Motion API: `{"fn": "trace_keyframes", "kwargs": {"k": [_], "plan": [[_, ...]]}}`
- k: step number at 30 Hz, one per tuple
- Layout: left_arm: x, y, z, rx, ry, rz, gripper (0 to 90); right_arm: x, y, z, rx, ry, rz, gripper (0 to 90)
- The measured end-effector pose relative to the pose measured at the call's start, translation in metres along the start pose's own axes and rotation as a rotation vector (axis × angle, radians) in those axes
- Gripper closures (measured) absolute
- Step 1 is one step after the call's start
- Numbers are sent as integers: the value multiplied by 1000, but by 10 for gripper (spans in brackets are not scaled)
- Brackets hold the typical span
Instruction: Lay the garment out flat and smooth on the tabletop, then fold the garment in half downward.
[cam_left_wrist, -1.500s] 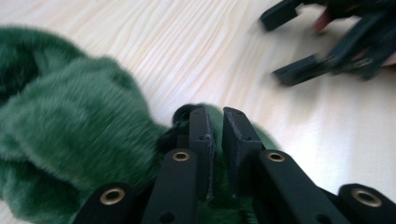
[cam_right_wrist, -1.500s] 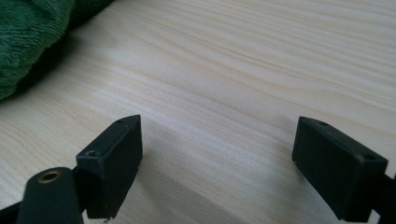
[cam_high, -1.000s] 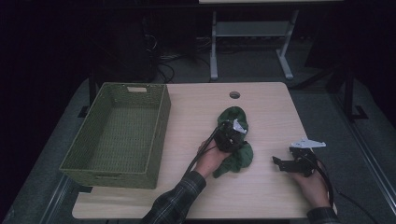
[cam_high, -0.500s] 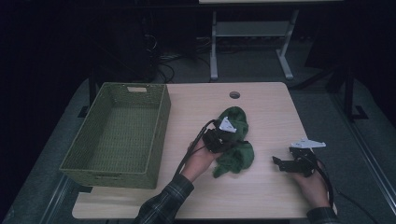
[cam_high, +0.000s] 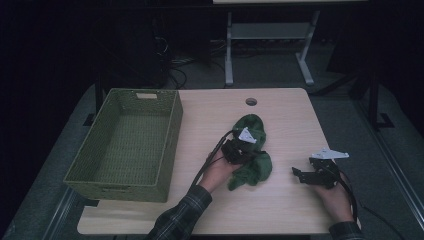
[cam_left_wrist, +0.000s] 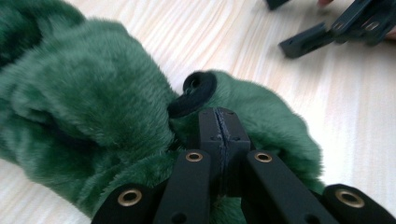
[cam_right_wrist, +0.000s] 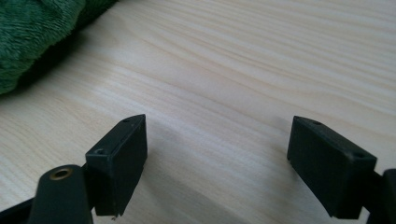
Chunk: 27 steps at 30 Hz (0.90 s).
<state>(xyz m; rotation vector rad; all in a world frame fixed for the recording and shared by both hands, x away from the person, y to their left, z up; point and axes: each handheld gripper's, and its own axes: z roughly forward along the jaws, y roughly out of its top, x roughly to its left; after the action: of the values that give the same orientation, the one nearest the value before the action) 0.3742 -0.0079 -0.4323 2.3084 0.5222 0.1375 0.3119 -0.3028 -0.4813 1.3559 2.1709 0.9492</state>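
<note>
Here the left gripper (cam_high: 243, 151) sits on a green plush toy (cam_high: 252, 160) that lies near the middle of the worktop (cam_high: 290, 115), to the right of a woven green basket (cam_high: 125, 142). In the left gripper view its jaws are pressed flat together, with a fold of the fur caught between or just beneath them, beside a black round patch (cam_left_wrist: 192, 93) on the plush toy (cam_left_wrist: 93, 112); whether the fold is firmly pinched or merely pressed down cannot be told for certain, though the closed jaws buried in the pile suggest a grasp.

The right gripper (cam_high: 306, 175) rests low over bare wood, well apart from the toy on its right side. In the right gripper view its jaws stand wide apart and hold nothing, and an edge of the plush toy (cam_right_wrist: 32, 32) shows at the upper left.

The step in hand appears to be the pick-up of the toy by the left gripper, the basket standing empty alongside as the likely destination. The next move calls for a lift that keeps the fur pinched, since soft pile can slip out of a narrow bite and the body will hang and swing below the jaws. The carry then has to clear the near wall of the basket before release.
</note>
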Motion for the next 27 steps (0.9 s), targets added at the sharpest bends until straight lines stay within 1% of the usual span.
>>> {"fn": "trace_keyframes", "kwargs": {"k": [1, 2, 3, 7, 9, 11, 12, 14, 15, 17, 18, 19, 20, 21, 22, 23, 26, 27], "plan": [[1, -1, 2, 12, 3, 4, 896, 1, 1, -1, 0, -7, -9, 200], [3, -2, 4, 16, 0, -2, 896, 1, 4, -3, 2, -7, -15, 201], [4, -3, 6, 17, 0, -8, 896, 2, 6, -5, -8, -5, -20, 203], [6, -8, 12, 45, -8, -5, 897, 5, 24, -11, -35, 18, -30, 205], [6, -9, 14, 53, -7, -1, 897, 7, 34, -12, -52, 52, -29, 222], [6, -11, 15, 45, -9, -10, 897, 8, 43, -11, -67, 83, -23, 232], [7, -11, 15, 51, -13, -5, 898, 9, 49, -10, -72, 102, -24, 234], [8, -13, 16, 48, -16, -12, 898, 11, 60, -8, -80, 128, -33, 252], [7, -13, 17, 39, -17, -27, 898, 12, 67, -6, -77, 141, -41, 256], [8, -14, 18, 48, -18, -19, 898, 15, 80, -2, -77, 165, -57, 274], [8, -15, 19, 44, -19, -29, 898, 15, 87, 0, -84, 172, -70, 291], [9, -15, 19, 53, -20, -20, 898, 16, 94, 3, -80, 182, -76, 296], [9, -15, 19, 53, -21, -18, 899, 17, 101, 6, -78, 184, -82, 309], [9, -15, 19, 54, -18, -8, 898, 18, 108, 9, -74, 190, -88, 323], [10, -15, 19, 57, -20, -7, 899, 18, 115, 13, -75, 197, -100, 337], [10, -15, 19, 56, -22, -9, 899, 19, 121, 18, -74, 201, -102, 345], [10, -16, 20, 37, -32, -36, 899, 20, 141, 33, -68, 220, -112, 370], [11, -17, 20, 43, -38, -31, 899, 21, 148, 39, -68, 217, -121, 378]]}}
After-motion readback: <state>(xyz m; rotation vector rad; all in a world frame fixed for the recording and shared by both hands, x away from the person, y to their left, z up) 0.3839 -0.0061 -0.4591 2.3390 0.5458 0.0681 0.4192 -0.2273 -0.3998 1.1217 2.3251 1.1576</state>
